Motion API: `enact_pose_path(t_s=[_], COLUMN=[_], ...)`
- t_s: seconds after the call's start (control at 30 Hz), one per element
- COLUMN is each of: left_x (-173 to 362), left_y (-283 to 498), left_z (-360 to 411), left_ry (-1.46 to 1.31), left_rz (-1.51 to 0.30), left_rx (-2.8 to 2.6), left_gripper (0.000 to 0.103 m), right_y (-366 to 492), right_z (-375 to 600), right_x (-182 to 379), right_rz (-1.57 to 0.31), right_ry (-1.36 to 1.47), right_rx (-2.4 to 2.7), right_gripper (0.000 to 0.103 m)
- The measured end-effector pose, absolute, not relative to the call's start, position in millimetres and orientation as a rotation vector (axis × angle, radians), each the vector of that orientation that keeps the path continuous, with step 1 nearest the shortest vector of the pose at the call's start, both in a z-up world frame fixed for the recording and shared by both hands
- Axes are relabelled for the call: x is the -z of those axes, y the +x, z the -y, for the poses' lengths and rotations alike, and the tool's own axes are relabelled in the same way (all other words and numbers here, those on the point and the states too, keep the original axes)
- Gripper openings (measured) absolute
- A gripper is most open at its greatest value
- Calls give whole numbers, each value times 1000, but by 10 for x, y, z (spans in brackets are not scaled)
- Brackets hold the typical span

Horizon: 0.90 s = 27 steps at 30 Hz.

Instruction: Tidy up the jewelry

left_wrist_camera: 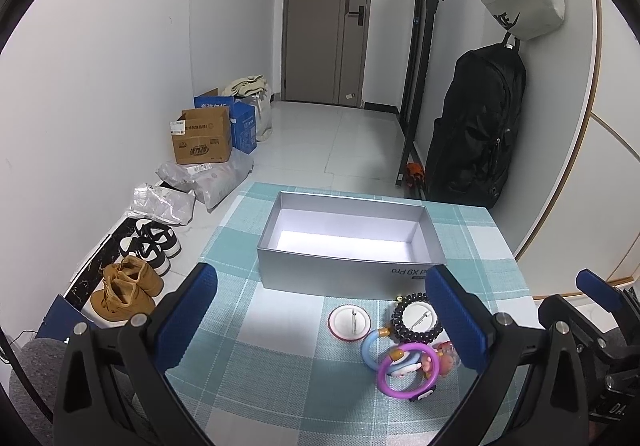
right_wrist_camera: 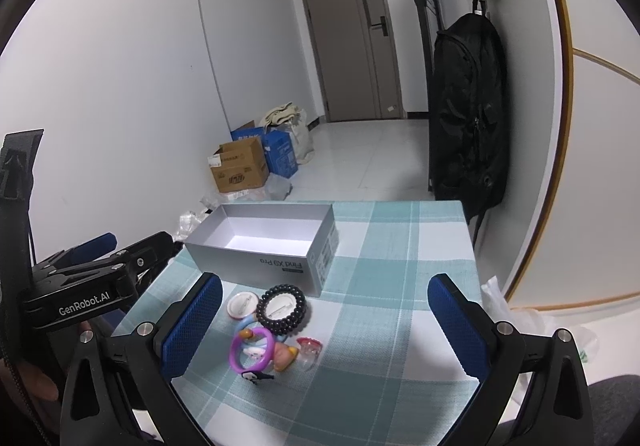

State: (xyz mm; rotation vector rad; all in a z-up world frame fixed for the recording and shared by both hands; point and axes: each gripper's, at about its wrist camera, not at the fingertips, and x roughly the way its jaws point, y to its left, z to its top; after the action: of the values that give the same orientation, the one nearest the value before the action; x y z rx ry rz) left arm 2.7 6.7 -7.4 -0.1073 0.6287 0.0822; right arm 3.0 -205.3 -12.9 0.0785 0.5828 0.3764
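An empty silver box (left_wrist_camera: 348,242) (right_wrist_camera: 264,242) stands open on the checked tablecloth (left_wrist_camera: 280,386). In front of it lies a pile of jewelry: a black bead bracelet (left_wrist_camera: 416,320) (right_wrist_camera: 283,309) around a white badge, a second white badge (left_wrist_camera: 349,323) (right_wrist_camera: 240,305), a purple ring (left_wrist_camera: 408,370) (right_wrist_camera: 251,352), a blue ring (left_wrist_camera: 370,348) and small pink charms (right_wrist_camera: 309,347). My left gripper (left_wrist_camera: 328,326) is open, the pile near its right finger. My right gripper (right_wrist_camera: 326,326) is open, the pile near its left finger. Both are empty.
The table's left edge drops to a floor with shoes (left_wrist_camera: 132,278), parcels (left_wrist_camera: 208,178) and cardboard boxes (left_wrist_camera: 202,138). A black backpack (left_wrist_camera: 476,126) hangs at the right wall. The left gripper's body (right_wrist_camera: 88,286) shows at the left of the right wrist view.
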Motion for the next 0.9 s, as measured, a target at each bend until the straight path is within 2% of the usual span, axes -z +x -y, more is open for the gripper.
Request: enact_pose_path(t_s=[0.43, 0.67, 0.9], left_x=[179, 399, 621], left_y=[107, 165, 235], left_z=[-161, -174, 67], left_ry=[-155, -240, -195], left_rz=[-692, -829, -973], left_rx=[-29, 126, 214], left_gripper=[101, 101, 101], right_y=[155, 289, 410], right_z=[1957, 2109, 2268], right_x=[237, 303, 376], right_rz=[-643, -685, -731], right_ry=[78, 173, 246], right_rx=[-398, -397, -368], right_gripper=[103, 103, 103])
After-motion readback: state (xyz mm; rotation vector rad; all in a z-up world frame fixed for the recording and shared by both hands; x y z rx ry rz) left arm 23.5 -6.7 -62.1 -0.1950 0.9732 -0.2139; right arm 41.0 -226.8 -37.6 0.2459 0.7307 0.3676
